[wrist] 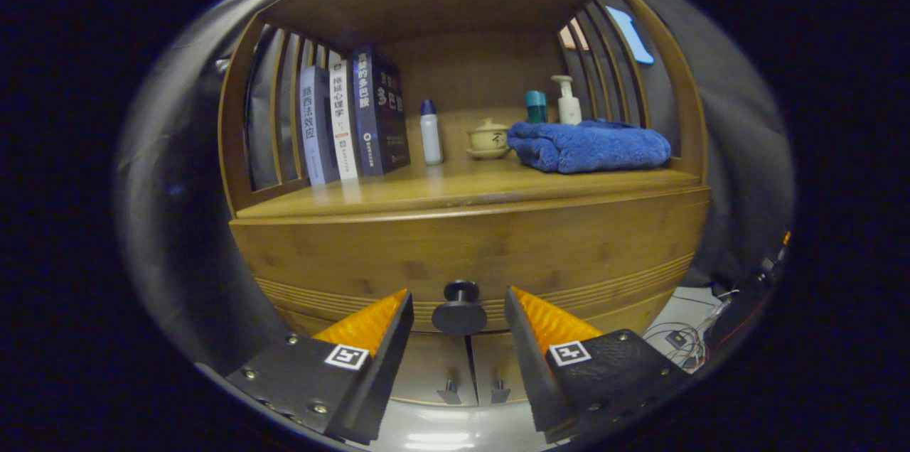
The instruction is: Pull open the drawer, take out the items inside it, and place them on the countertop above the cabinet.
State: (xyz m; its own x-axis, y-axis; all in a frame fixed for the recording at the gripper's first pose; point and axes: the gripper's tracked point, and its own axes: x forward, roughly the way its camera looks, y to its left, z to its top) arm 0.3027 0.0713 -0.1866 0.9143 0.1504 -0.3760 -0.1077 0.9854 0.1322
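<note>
- gripper [458, 310] fingers spread apart, flanking the drawer's black knob [460, 310] without touching it
- drawer [469, 246] closed, just beyond the fingertips
- on the countertop [455, 189] beyond: books [352, 121] left, blue towel [590, 146] right

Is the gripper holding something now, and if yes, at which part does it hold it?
Nothing is held. The gripper is open, its fingers on either side of the drawer knob without touching it.

Three upright books [350, 118] on the cabinet's surface [455, 185] carry Chinese titles on their spines; the characters are too small to read surely. Each finger of the hand-held gripper [458, 310], standing apart either side of the drawer knob [460, 308], bears a square black-and-white marker [346, 357].
</note>
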